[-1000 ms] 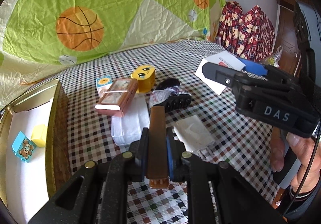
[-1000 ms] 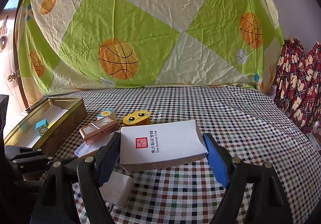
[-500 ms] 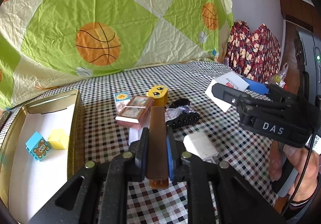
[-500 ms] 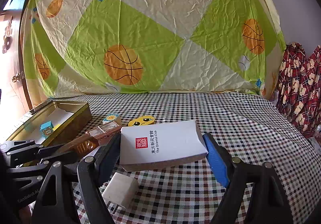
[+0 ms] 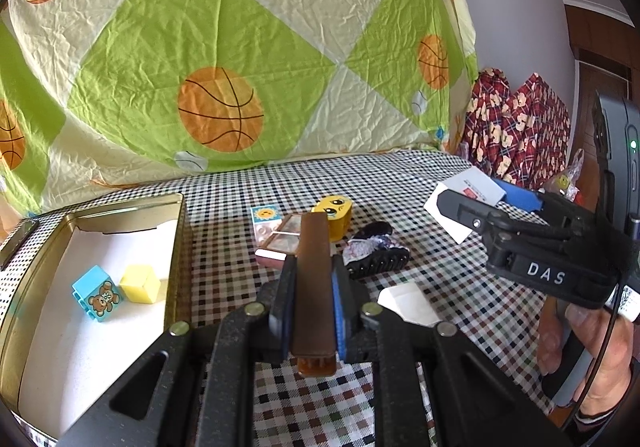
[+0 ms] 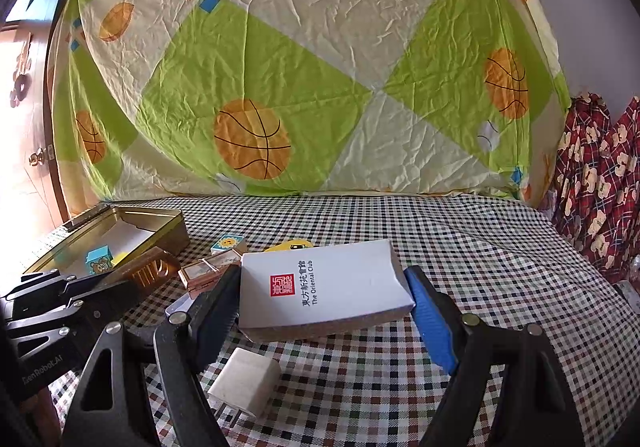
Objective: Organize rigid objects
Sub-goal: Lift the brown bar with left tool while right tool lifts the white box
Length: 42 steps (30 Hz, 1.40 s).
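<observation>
The gold tin point(image 5: 182, 231) sits open at the left edge of the checked tablecloth point(image 5: 400, 183), and everything else can be placed from it. Inside it, on its white lining, a blue bear block point(image 5: 96, 297) and a yellow cube point(image 5: 140, 283) lie just beside each other, the blue one on the side farther from the cloth's middle. Just to the right of the tin's near corner and raised above the cloth, the left gripper point(image 5: 313, 289) has its jaws clamped tight on a flat brown bar point(image 5: 314, 287), which runs lengthwise between the pads and sticks out past the tips. Beyond the bar and further right of the tin lies a cluster on the cloth: a sun-print block point(image 5: 265, 215), a pink case point(image 5: 280, 243), a yellow face block point(image 5: 334, 215) and a black ridged piece point(image 5: 378, 263), close together. A white charger point(image 6: 244, 383) lies on the cloth nearer the cameras than that cluster. Well to the right of the tin, the right gripper point(image 6: 324, 305) holds a white box point(image 6: 324, 287) with a red seal and printed lettering; its jaws stand wide, each pad pressed to one end of the box, which is held off the cloth. A person's hand point(image 5: 592, 351) grips that tool's handle.
</observation>
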Available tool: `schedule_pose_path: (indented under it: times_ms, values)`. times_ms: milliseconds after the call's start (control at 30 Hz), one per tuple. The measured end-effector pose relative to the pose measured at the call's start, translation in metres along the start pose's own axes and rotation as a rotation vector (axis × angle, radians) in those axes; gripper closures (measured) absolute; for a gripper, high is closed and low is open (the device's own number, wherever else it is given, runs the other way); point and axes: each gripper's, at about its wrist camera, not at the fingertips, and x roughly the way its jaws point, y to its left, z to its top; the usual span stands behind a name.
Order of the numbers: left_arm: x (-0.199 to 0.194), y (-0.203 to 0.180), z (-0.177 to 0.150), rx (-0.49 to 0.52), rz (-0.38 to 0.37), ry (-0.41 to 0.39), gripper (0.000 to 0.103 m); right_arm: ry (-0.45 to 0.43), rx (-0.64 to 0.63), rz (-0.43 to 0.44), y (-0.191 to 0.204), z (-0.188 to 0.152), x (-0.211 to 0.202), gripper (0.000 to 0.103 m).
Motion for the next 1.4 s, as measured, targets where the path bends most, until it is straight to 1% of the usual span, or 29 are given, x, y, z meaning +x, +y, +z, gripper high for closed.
schedule_pose_path:
  times_ms: [400, 1400]
  values:
    - [-0.013, 0.000, -0.001, -0.005, 0.028, -0.069, 0.089, -0.054, -0.003, 0.004, 0.002, 0.000, -0.010, 0.021]
    - [-0.034, -0.002, -0.005, -0.016, 0.076, -0.174, 0.089, -0.151, -0.015, 0.016, 0.006, 0.000, -0.029, 0.021]
